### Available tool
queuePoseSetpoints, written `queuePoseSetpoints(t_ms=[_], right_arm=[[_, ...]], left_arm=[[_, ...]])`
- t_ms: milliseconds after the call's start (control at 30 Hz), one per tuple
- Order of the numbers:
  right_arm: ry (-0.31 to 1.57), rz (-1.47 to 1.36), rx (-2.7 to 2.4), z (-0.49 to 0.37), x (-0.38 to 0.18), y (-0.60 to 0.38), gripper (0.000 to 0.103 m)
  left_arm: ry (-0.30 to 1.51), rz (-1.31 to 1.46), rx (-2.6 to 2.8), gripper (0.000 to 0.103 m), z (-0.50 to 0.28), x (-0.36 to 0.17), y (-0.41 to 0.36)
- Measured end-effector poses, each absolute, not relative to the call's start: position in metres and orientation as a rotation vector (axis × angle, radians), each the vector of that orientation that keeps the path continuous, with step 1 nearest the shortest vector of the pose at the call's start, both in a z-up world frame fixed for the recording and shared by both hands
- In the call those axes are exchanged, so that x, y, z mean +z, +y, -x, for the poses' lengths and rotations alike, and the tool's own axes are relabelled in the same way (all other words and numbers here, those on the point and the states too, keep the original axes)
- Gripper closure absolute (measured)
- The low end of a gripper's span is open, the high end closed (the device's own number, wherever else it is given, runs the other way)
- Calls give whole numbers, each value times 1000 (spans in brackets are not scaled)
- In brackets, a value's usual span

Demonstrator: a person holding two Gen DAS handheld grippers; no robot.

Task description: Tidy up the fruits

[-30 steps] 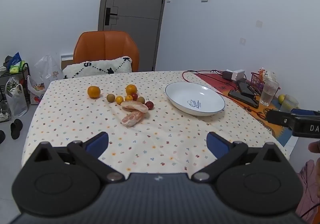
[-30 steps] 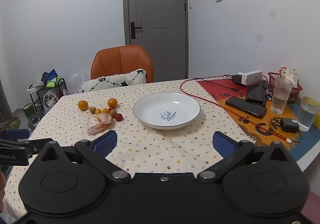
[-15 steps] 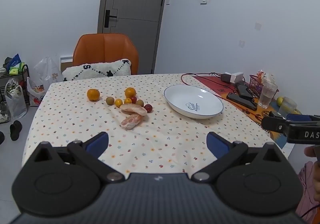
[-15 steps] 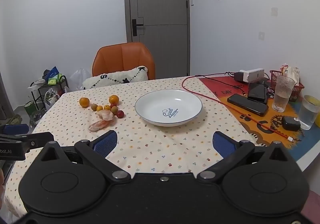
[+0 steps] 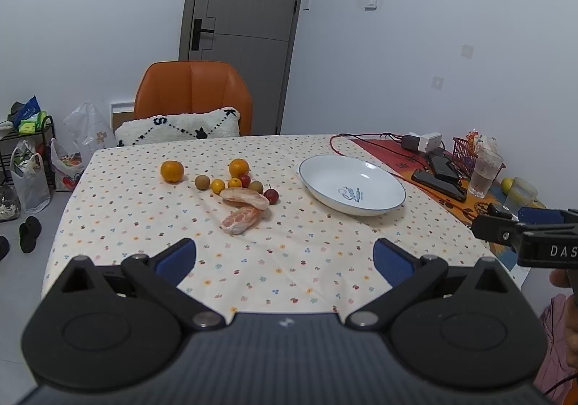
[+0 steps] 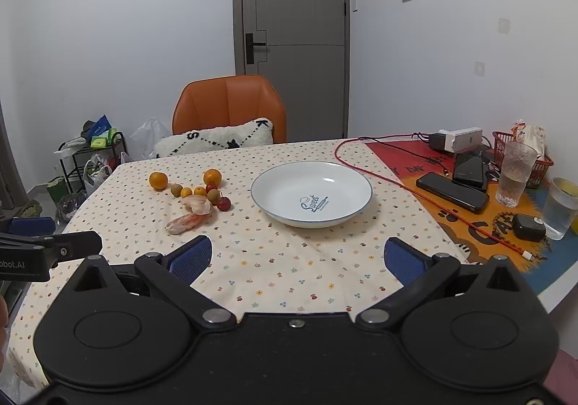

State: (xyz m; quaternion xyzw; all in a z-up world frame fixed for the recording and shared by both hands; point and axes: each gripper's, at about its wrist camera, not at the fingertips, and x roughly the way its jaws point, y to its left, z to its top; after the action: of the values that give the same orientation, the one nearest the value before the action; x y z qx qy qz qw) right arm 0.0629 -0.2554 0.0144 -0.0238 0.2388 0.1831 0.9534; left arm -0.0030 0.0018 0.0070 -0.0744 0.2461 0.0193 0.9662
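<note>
A cluster of fruit lies on the dotted tablecloth: two oranges (image 5: 172, 170) (image 6: 212, 177), several small yellow, brown and red fruits (image 5: 218, 185), and two peeled citrus pieces (image 5: 244, 198) (image 6: 184, 222). An empty white plate (image 5: 352, 185) (image 6: 311, 194) sits to their right. My left gripper (image 5: 284, 257) is open and empty, above the table's near edge, short of the fruit. My right gripper (image 6: 297, 258) is open and empty, in front of the plate.
Phones (image 6: 452, 191), a red cable (image 6: 365, 170), two glasses (image 6: 514, 174), a red basket (image 6: 505, 141) and a charger (image 6: 458, 139) crowd the table's right side. An orange chair (image 5: 193, 91) with a cushion stands behind. Bags and a rack stand on the floor at left.
Both grippers have drawn back and risen slightly, so the table looks a little farther away. The fruit and plate have not moved. Both grippers stay open.
</note>
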Motion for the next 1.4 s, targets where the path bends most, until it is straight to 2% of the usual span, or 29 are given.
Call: queuePoseSetpoints(t_ms=[1400], right_arm=[[482,56,404,-58,17,-253,0]], left_arm=[[498,153,45,0,3,5,8]])
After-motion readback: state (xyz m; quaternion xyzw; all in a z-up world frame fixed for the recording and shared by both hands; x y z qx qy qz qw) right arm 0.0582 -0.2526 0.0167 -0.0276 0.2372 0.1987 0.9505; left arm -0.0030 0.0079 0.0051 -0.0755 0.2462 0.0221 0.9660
